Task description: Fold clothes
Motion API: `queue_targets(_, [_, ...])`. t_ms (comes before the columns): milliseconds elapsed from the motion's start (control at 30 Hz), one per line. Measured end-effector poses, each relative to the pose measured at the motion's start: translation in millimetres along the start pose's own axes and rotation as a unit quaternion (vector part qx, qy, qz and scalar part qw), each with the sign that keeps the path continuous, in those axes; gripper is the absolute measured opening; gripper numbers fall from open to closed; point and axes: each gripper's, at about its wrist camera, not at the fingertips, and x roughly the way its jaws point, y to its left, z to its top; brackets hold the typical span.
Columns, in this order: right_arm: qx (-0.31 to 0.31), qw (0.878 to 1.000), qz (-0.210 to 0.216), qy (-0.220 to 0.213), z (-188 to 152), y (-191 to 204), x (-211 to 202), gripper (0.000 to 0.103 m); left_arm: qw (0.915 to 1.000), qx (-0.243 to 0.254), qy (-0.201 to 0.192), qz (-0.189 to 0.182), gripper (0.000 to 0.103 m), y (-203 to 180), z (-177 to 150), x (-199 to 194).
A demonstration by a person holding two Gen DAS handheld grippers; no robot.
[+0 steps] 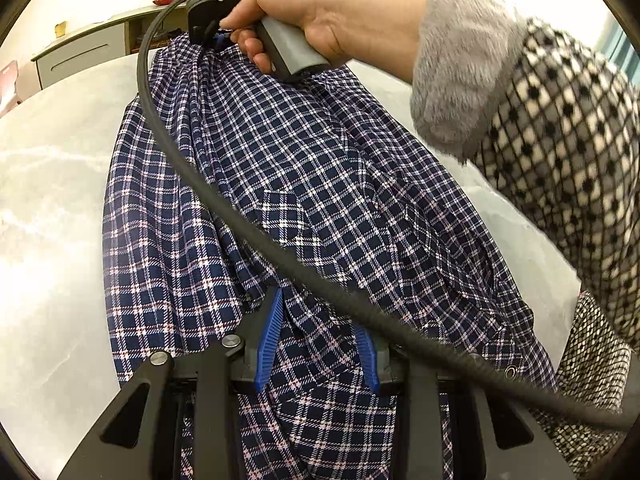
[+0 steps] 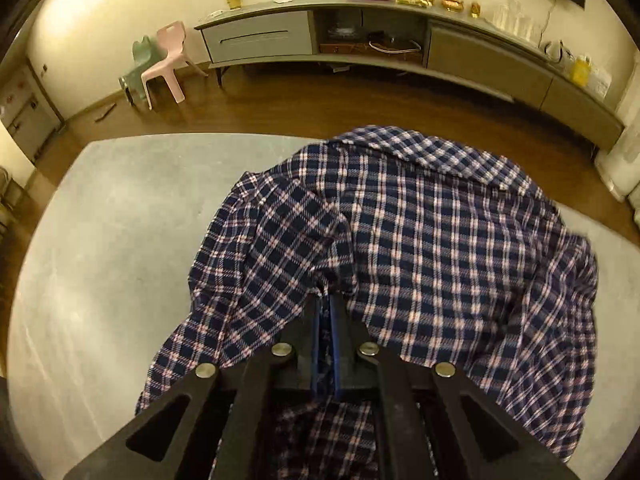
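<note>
A navy, white and red plaid shirt [image 1: 304, 184] hangs stretched above the pale marble table [image 1: 52, 184], held between both grippers. My left gripper [image 1: 320, 340] has its blue pads partly apart with a bunch of the shirt's fabric between them. In the left wrist view my right gripper [image 1: 212, 36], in a hand, pinches the far end of the shirt. In the right wrist view the right gripper [image 2: 326, 308] is shut tight on a fold of the shirt [image 2: 440, 240], which drapes over the grey table [image 2: 120, 240].
A black cable [image 1: 224, 200] runs across the shirt in the left wrist view. The person's furry cuff and dotted sleeve [image 1: 560, 140] fill the right. A long low cabinet [image 2: 360, 36] and a pink chair [image 2: 168, 64] stand beyond the table on the wooden floor.
</note>
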Motion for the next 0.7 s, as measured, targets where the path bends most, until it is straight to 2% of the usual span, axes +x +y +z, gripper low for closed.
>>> queue_targets(33, [-0.010, 1.000, -0.008, 0.008, 0.9, 0.5, -0.9, 0.010, 1.0000, 0.001, 0.001, 0.000, 0.034, -0.3, -1.0, -0.9])
queue_targets(100, [-0.019, 0.999, -0.031, 0.011, 2.2, -1.0, -10.4, 0.030, 1.0000, 0.000, 0.003, 0.000, 0.034, -1.0, -1.5, -0.6])
queue_targets(200, [-0.019, 0.997, -0.067, -0.038, 7.4, 3.1, -44.1, 0.045, 1.0000, 0.003, 0.005, -0.002, 0.034, -9.9, -19.9, -6.5])
queue_targets(267, [-0.020, 0.993, -0.067, -0.094, 4.8, 9.6, -74.1, 0.046, 1.0000, 0.008, 0.005, 0.001, 0.034, -13.6, -21.3, -2.7])
queue_targets(333, [-0.038, 0.991, -0.032, -0.124, 9.5, 27.4, -87.2, 0.046, 1.0000, 0.008, 0.004, 0.001, 0.034, -16.4, -21.6, -3.0])
queue_targets(400, [-0.072, 0.992, 0.025, -0.103, 17.2, 43.1, -74.8, 0.045, 1.0000, 0.005, 0.000, -0.002, 0.034, -18.3, -24.3, -6.8])
queue_targets(433, [-0.079, 0.993, 0.031, -0.078, 18.8, 45.9, -62.0, 0.045, 1.0000, 0.001, -0.006, -0.003, 0.034, -16.6, -23.1, -8.7])
queue_targets(500, [-0.080, 0.997, -0.004, 0.001, 15.8, 38.3, -23.2, 0.044, 0.9995, -0.015, -0.027, -0.005, 0.034, -9.8, -20.2, -17.9])
queue_targets(533, [-0.073, 0.997, -0.010, 0.024, 14.8, 31.6, -7.8, 0.044, 0.9990, -0.027, -0.035, -0.006, 0.034, -3.8, -19.1, -22.5])
queue_targets(667, [-0.018, 0.998, 0.054, 0.012, 11.2, 0.6, 2.0, 0.045, 0.9947, -0.084, -0.053, -0.028, 0.034, 23.6, -20.2, -36.3])
queue_targets(700, [-0.006, 0.998, 0.066, -0.009, 5.0, -6.7, -8.9, 0.045, 0.9939, -0.090, -0.054, -0.034, 0.034, 24.6, -23.2, -39.9])
